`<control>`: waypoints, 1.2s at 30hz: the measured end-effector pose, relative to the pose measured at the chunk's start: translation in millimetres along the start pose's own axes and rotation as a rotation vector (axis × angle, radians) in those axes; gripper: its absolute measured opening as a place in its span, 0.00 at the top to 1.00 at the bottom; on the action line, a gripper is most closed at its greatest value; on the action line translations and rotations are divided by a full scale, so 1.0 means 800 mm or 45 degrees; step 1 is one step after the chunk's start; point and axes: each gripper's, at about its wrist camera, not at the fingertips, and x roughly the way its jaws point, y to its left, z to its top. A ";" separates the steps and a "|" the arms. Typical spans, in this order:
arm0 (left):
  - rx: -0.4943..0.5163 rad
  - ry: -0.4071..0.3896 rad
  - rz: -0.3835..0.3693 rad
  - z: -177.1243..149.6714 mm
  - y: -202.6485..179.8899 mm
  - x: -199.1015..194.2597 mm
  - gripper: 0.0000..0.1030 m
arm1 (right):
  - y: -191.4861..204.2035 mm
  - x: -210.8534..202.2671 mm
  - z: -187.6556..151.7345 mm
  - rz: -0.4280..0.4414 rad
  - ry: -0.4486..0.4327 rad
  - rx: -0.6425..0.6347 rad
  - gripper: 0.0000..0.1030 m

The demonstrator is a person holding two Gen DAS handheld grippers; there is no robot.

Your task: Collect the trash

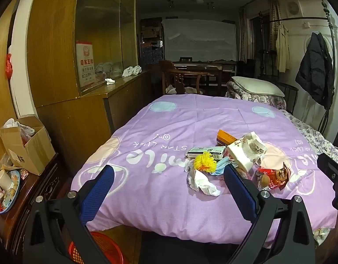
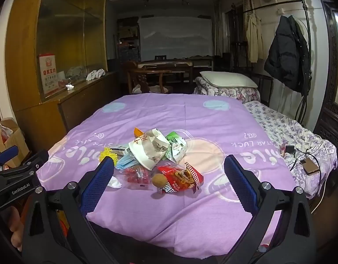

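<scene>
Above quilt [image 2: 191,209]: both fingers [image 1: 98,187] spread

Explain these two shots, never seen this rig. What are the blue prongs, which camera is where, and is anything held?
No robot: a person carries a handheld two-finger gripper in each hand, each with a fisheye camera looking along its blue-padded fingers. One shot is from the left gripper, the other from the right gripper. Both are open and hold nothing. They face a purple quilt with a pile of trash: a crumpled tissue, a yellow pom-pom, a blue face mask, a white paper bag and a red snack wrapper. A red basket sits on the floor below the left gripper.
</scene>
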 end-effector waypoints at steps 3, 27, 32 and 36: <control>0.002 -0.001 0.000 -0.001 -0.002 0.000 0.05 | -0.001 0.000 -0.001 0.003 0.002 0.004 0.06; 0.004 0.003 0.004 -0.002 0.002 0.001 0.05 | 0.001 0.000 0.000 0.005 0.004 0.004 0.07; 0.003 0.004 0.004 -0.002 0.002 0.001 0.05 | 0.001 -0.001 0.000 0.006 0.005 0.003 0.06; 0.003 0.005 0.004 -0.003 0.002 0.001 0.05 | 0.003 -0.001 0.000 0.004 0.005 0.002 0.06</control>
